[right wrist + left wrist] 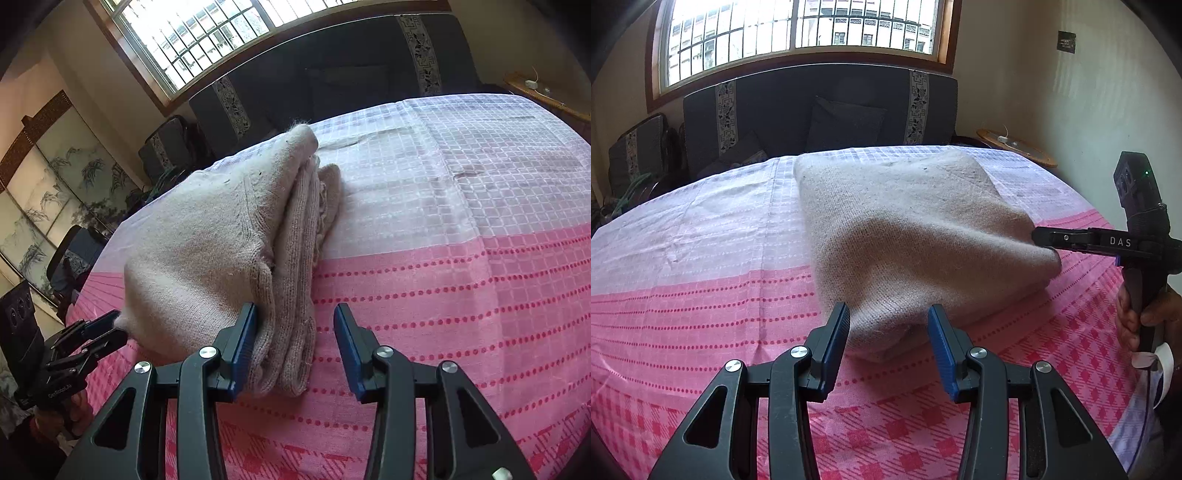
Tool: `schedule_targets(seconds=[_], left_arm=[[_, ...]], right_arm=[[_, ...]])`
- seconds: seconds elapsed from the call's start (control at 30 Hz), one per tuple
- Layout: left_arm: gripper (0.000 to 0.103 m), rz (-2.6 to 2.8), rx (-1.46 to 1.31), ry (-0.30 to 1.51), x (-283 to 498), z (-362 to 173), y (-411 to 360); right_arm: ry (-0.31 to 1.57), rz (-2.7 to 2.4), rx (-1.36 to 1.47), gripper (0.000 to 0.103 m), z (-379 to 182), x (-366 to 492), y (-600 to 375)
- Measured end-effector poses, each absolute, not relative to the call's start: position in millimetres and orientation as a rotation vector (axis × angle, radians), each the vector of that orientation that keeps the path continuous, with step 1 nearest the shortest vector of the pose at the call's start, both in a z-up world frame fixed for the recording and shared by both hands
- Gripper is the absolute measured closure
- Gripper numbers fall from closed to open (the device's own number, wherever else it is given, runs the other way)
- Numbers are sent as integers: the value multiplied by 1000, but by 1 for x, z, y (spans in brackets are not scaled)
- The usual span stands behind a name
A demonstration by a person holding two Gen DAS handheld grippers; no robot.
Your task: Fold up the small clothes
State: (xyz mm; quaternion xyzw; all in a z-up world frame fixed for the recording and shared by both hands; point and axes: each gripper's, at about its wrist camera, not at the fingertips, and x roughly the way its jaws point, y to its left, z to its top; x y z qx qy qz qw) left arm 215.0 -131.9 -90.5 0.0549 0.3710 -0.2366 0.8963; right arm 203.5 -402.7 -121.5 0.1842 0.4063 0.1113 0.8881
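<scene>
Sweater underlayers hidden beneath fold

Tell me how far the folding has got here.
Done: the beige knitted garment lies folded in layers on the pink-and-white checked cloth. In hand: a corner sits between the jaws of the left gripper, grip unclear; the right gripper stands open at the stacked edge. Left: probably release and neaten.
</scene>
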Motion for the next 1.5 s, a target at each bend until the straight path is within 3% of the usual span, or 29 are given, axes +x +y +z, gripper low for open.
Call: schedule_targets(seconds=[0.13, 0.4, 0.5, 0.77, 1.07, 1.5], left_arm=[[54, -454, 180, 728, 208, -81, -140], [50, -409, 255, 690, 204, -73, -148], [48, -393, 253, 688, 207, -72, -148], [21, -379, 174, 647, 226, -60, -136], [20, -425, -84, 769, 298, -66, -90], [20, -841, -563, 1098, 385, -135, -78]], right_arm=[[815, 253, 417, 61, -109, 201, -403], [821, 257, 490, 43, -110, 205, -404], [830, 252, 490, 42, -113, 210, -402], [854, 243, 514, 37, -125, 228, -404], [879, 256, 507, 36, -136, 242, -399], [910, 335, 504, 32, -140, 259, -404]])
